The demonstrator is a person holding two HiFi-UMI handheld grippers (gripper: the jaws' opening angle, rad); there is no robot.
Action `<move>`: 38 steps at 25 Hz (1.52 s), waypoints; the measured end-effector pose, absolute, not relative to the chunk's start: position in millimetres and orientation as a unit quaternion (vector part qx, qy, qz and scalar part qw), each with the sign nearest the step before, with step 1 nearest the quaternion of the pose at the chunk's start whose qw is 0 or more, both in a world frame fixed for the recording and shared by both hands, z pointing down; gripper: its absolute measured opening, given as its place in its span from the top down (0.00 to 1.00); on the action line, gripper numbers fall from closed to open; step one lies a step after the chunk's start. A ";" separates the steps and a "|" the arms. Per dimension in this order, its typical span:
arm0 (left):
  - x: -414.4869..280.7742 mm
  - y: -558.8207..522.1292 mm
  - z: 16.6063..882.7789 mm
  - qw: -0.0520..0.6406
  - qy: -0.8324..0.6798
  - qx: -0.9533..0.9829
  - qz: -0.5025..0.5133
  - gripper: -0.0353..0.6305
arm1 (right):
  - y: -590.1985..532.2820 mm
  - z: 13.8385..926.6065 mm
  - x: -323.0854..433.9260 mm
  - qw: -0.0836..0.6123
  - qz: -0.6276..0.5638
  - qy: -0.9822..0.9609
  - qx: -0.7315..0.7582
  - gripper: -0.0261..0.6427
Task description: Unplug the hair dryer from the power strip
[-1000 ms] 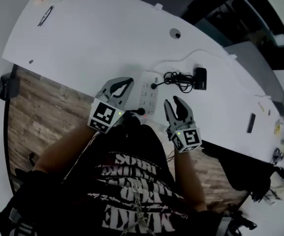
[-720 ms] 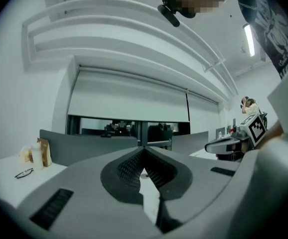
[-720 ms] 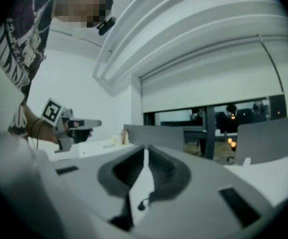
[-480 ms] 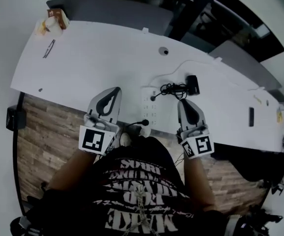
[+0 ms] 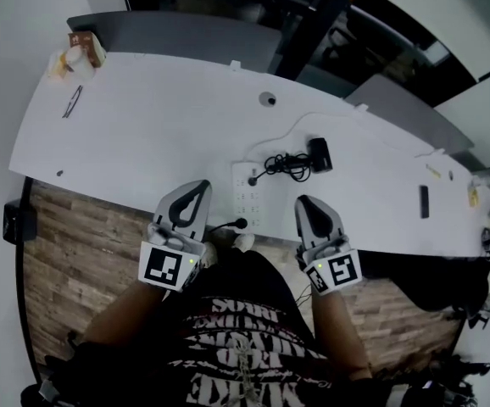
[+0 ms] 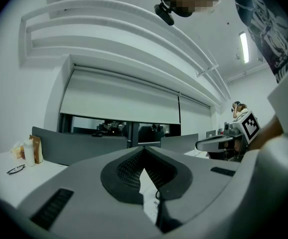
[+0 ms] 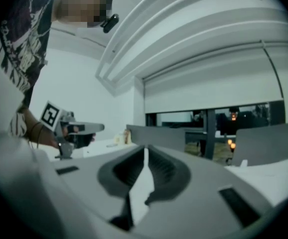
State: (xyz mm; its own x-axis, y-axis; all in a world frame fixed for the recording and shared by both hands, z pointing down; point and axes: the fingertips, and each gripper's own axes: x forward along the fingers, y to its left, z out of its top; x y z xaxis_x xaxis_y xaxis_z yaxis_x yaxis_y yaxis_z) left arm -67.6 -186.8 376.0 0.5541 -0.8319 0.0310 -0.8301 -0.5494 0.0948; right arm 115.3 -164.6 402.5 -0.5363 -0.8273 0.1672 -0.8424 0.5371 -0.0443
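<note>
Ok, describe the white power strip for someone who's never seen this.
Find the long white table, then its near edge at the middle. The white rectangular power strip lies there; unlike the black coiled cable and black boxy device beside it, it shows rows of sockets.

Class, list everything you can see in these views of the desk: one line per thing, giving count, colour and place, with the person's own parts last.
table: one, white, stretching across the head view
power strip: one, white, by the table's near edge, between the tools
cable bundle: one, black, just beyond the strip, to its right
block: one, black, at the bundle's right end
cable hole: one, dark, mid-table, further back
glasses: one pair, dark, left part of the table
carton: one, brown, far left corner
flat slab: one, black, right part of the table
floor: one, brown wood pattern, below the table
left tool: one, grey, shut and empty, left of the strip
right tool: one, grey, shut and empty, right of the strip
</note>
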 end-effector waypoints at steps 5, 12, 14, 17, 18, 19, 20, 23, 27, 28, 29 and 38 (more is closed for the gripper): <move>-46.9 -189.0 423.4 0.074 -0.454 0.887 0.037 0.91 | -169.5 429.1 116.2 0.065 0.086 -0.878 0.465 0.89; 4.1 -192.1 539.7 0.119 -0.409 0.892 0.151 0.91 | -184.5 510.3 97.0 0.079 0.140 -0.891 0.425 0.89; 16.2 -198.6 569.1 0.136 -0.406 0.886 0.176 0.91 | -192.1 543.1 91.7 0.092 0.179 -0.886 0.417 0.89; 35.6 -208.9 615.1 0.160 -0.398 0.877 0.214 0.91 | -209.5 594.7 86.6 0.117 0.245 -0.872 0.408 0.70; 41.2 -211.5 630.7 0.168 -0.395 0.874 0.230 0.91 | -215.6 608.0 84.3 0.125 0.256 -0.869 0.405 0.70; 45.3 -213.7 644.3 0.174 -0.391 0.870 0.245 0.91 | -221.5 617.7 80.9 0.131 0.260 -0.869 0.401 0.69; 47.9 -215.6 655.6 0.181 -0.387 0.866 0.260 0.91 | -227.2 623.7 76.3 0.132 0.260 -0.871 0.396 0.69; 51.6 -219.8 674.5 0.202 -0.374 0.857 0.291 0.91 | -244.3 626.9 62.8 0.116 0.260 -0.879 0.381 0.71; 55.2 -225.1 681.7 0.163 -0.374 0.843 0.350 0.91 | -254.9 630.4 66.9 0.088 0.315 -0.869 0.372 0.86; 55.8 -227.2 682.2 0.150 -0.375 0.841 0.361 0.91 | -255.7 628.1 69.3 0.064 0.339 -0.864 0.365 0.87; 55.8 -228.9 683.3 0.146 -0.375 0.840 0.364 0.91 | -257.6 621.7 72.2 0.027 0.364 -0.860 0.357 0.87; 43.7 -237.9 692.5 0.145 -0.362 0.841 0.375 0.91 | -299.2 600.1 116.6 -0.029 0.366 -0.848 0.382 0.86</move>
State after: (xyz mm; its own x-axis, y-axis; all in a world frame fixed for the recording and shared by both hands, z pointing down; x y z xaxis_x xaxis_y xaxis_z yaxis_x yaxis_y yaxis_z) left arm 43.7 -237.9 692.5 0.4567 -0.5009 0.7352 -0.7179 -0.6955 -0.0279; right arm 116.6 -299.2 600.1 -0.7061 -0.6698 0.2300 -0.6267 0.4398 -0.6432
